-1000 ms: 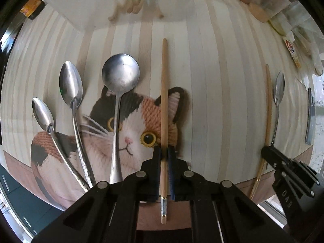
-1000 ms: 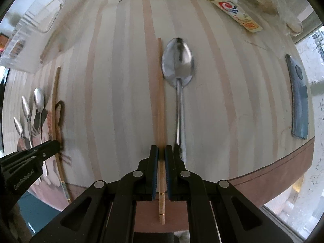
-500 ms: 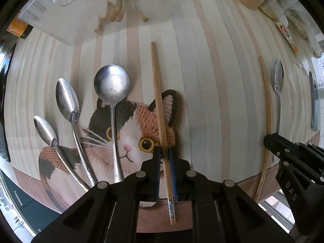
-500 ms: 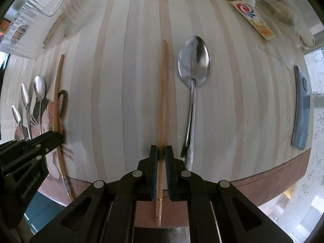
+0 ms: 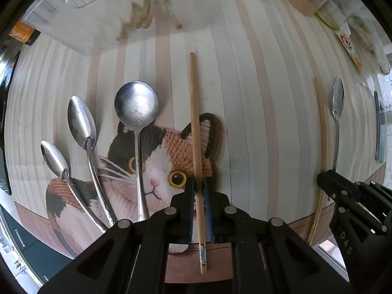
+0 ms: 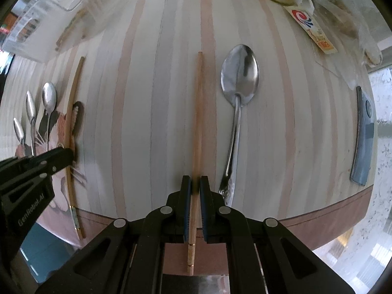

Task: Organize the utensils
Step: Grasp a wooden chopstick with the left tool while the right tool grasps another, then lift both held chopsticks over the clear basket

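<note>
Three spoons (image 5: 90, 147) lie left of chopstick (image 5: 196, 132).

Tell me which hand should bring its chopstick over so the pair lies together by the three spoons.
Right. The left tool already holds its chopstick beside the three spoons on the cat mat; the right tool's chopstick lies apart, beside a lone spoon.

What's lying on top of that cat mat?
On the cat mat lie the handles of three spoons, bowls off its edge, and the chopstick clamped by the left gripper. Gripper hides the mat's near edge.
</note>
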### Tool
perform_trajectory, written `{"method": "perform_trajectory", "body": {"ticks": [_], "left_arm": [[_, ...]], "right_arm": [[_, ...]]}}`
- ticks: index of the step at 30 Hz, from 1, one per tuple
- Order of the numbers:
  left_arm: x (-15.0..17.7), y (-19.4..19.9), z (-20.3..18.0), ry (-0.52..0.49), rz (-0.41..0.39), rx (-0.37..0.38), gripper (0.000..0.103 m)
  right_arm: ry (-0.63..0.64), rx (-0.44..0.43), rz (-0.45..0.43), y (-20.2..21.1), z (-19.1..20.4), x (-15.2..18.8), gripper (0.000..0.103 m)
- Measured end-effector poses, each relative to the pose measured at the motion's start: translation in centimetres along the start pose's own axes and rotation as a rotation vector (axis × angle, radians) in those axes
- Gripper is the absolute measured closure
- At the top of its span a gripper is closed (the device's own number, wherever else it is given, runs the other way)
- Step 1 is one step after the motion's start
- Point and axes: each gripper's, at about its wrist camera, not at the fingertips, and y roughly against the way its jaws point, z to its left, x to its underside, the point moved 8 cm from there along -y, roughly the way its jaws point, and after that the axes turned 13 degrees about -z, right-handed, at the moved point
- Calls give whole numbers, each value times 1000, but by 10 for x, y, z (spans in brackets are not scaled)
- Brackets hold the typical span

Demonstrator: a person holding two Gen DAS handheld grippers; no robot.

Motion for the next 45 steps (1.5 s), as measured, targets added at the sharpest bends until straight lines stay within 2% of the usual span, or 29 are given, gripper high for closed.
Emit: {"method": "perform_trajectory", "body": {"ticks": [4, 7, 12, 18, 28, 35, 45], "left_arm": [[-1, 0, -2, -11, -10, -10, 96], [-2, 2, -4, -14, -23, -14, 98], [0, 6, -7, -26, -48, -22, 99], [-5, 30, -11, -48, -124, -25, 99], [-27, 93, -20, -35, -252, 28, 99], [-64, 142, -23, -31, -360, 74, 99], [-128, 184, 0, 24, -460, 79, 99]], "right_arm": [[20, 17, -17, 0, -8, -3, 94], [17, 23, -19, 4, 0, -6, 94], [-30, 29, -51, 10, -2, -1, 96], [-73, 0, -87, 28, -6, 0, 96], [-129, -68, -172, 78, -7, -19, 96], [-146, -99, -251, 118, -11, -50, 96], [-125, -163, -380, 167, 1, -130, 96]]}}
